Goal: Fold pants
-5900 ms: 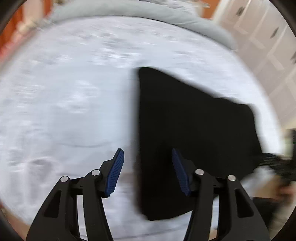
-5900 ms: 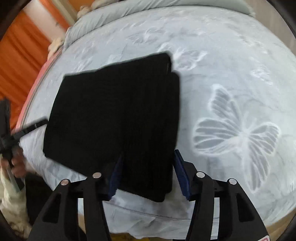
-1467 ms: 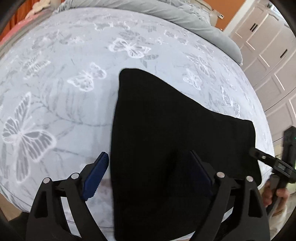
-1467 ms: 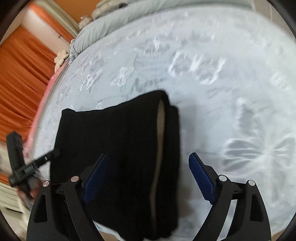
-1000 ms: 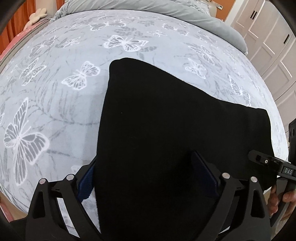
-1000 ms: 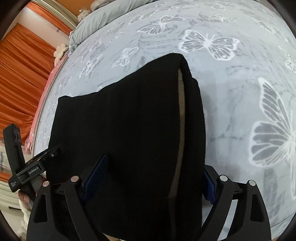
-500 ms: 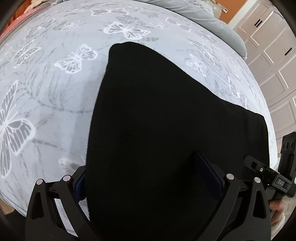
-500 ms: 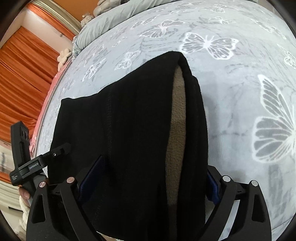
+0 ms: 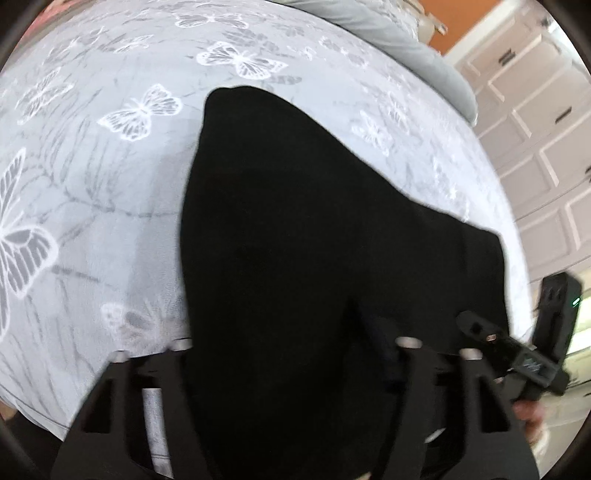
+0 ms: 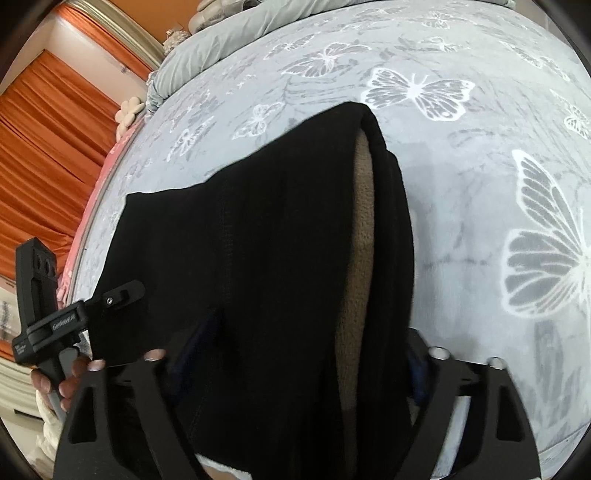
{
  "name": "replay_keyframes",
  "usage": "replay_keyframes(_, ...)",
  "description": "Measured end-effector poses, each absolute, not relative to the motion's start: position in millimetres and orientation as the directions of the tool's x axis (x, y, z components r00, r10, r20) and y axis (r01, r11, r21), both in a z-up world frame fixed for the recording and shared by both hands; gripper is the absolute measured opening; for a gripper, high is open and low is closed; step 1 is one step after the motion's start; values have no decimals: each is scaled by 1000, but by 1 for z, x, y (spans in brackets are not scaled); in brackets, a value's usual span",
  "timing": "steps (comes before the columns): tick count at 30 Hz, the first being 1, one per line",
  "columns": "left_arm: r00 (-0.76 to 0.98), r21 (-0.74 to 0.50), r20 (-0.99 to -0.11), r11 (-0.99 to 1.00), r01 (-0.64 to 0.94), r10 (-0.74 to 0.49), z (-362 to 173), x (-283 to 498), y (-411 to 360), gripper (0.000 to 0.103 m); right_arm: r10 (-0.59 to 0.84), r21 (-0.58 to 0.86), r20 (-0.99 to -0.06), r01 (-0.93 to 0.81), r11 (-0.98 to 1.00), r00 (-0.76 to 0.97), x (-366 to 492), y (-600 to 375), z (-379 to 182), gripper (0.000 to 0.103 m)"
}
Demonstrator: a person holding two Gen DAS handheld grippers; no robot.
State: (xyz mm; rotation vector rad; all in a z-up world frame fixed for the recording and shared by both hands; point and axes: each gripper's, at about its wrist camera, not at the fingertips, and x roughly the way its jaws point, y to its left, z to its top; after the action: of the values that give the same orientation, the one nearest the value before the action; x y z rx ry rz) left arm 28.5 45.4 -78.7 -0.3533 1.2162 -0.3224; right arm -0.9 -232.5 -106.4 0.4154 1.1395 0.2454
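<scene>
The black pants lie folded on the butterfly-print bed, near its front edge. In the right wrist view the pants show a tan fleece lining along their right side. My left gripper straddles the near left end of the pants, jaws wide, with the cloth between them hiding the fingertips. My right gripper straddles the near right end the same way, with the blue pads mostly hidden by cloth. Each gripper shows in the other's view, the left one and the right one.
Grey pillows lie along the bed's far side. Orange curtains hang at the left in the right wrist view. White cabinet doors stand to the right in the left wrist view. Bare bedspread lies to the right of the pants.
Both grippers have pushed forward and lower onto the near edge of the pants. The cloth now covers their pads. The tan lining gapes wider.
</scene>
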Motion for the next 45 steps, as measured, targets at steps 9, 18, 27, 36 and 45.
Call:
replay_keyframes(9, 326, -482, -815, 873, 80, -480, -55, 11, 55, 32, 449, 497, -772, -12, 868, 450, -24, -236, -78, 36)
replay_keyframes(18, 261, -481, -824, 865, 144, -502, -20, -20, 68, 32, 521, 562, -722, -53, 825, 456, -69, -227, -46, 35)
replay_keyframes(27, 395, -421, -779, 872, 249, -488, 50, -23, 78, 32, 522, 530, -656, -161, 833, 545, -66, -216, 23, 35)
replay_keyframes(36, 512, -383, -715, 880, 282, -475, 109, 17, 77, 33, 518, 491, -588, -235, 839, 621, -23, -215, 77, 35)
replay_keyframes(45, 636, -286, -650, 909, 303, -416, 149, 94, 58, 33, 468, 424, -531, -257, 868, 706, 59, -211, 117, 35)
